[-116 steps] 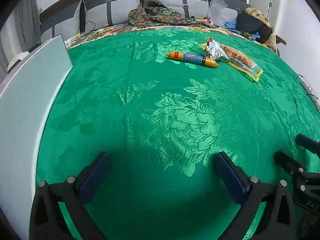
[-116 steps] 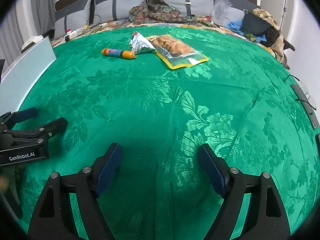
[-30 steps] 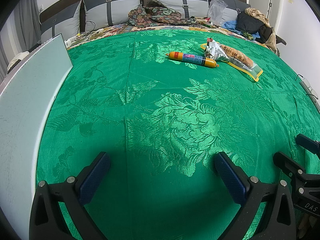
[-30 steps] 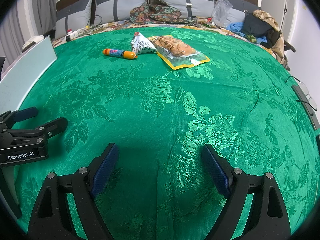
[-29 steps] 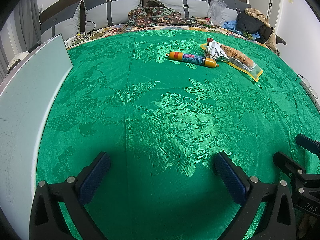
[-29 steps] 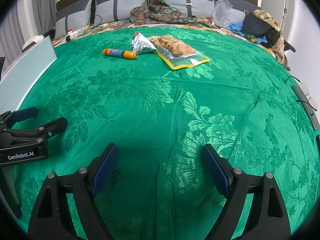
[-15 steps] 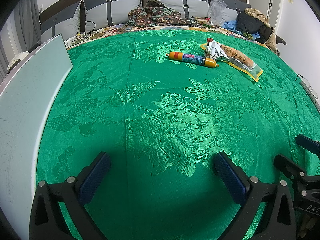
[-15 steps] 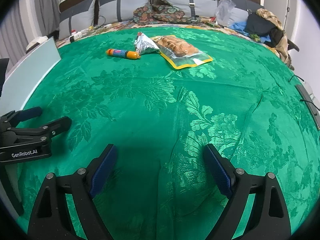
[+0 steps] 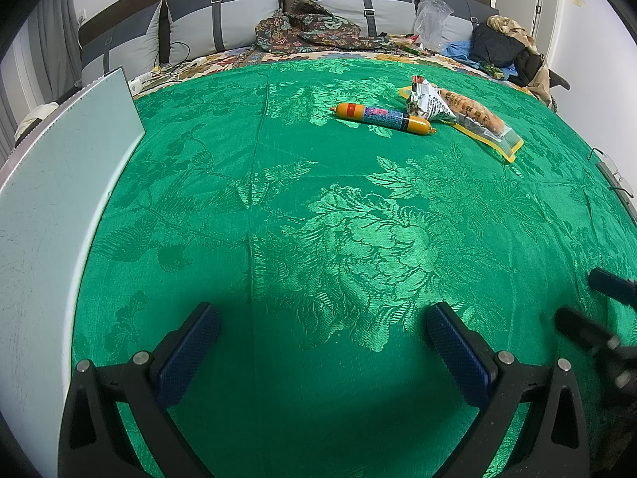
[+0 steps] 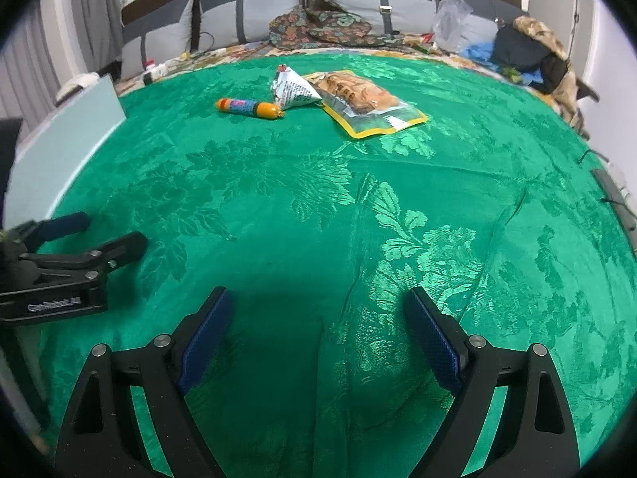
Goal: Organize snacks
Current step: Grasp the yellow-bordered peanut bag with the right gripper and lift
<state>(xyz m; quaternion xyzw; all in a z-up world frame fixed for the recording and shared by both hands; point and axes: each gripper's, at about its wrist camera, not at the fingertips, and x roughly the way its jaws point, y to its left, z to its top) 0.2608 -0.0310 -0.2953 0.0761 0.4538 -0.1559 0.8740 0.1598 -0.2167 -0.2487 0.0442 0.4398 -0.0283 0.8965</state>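
Three snacks lie far ahead on the green patterned cloth [image 9: 318, 207]: an orange sausage stick with a blue label [image 9: 383, 118] [image 10: 250, 108], a silver triangular packet [image 9: 428, 102] [image 10: 294, 91] and a yellow-edged clear pouch of brown pastries [image 9: 473, 119] [image 10: 366, 99]. My left gripper [image 9: 324, 342] is open and empty near the front edge. My right gripper [image 10: 318, 330] is open and empty, to the right of the left gripper [image 10: 103, 239], which shows in its view.
A pale grey-white box [image 9: 51, 199] [image 10: 63, 139] stands along the left edge of the cloth. Grey pillows [image 9: 223, 16], a patterned blanket [image 9: 310, 32], a plastic bag and clothes [image 9: 501, 51] lie at the back. A cable and strip [image 10: 613, 195] lie at the right edge.
My right gripper has lifted and moved forward a little, so the snacks sit lower in its view. My left gripper has not moved.
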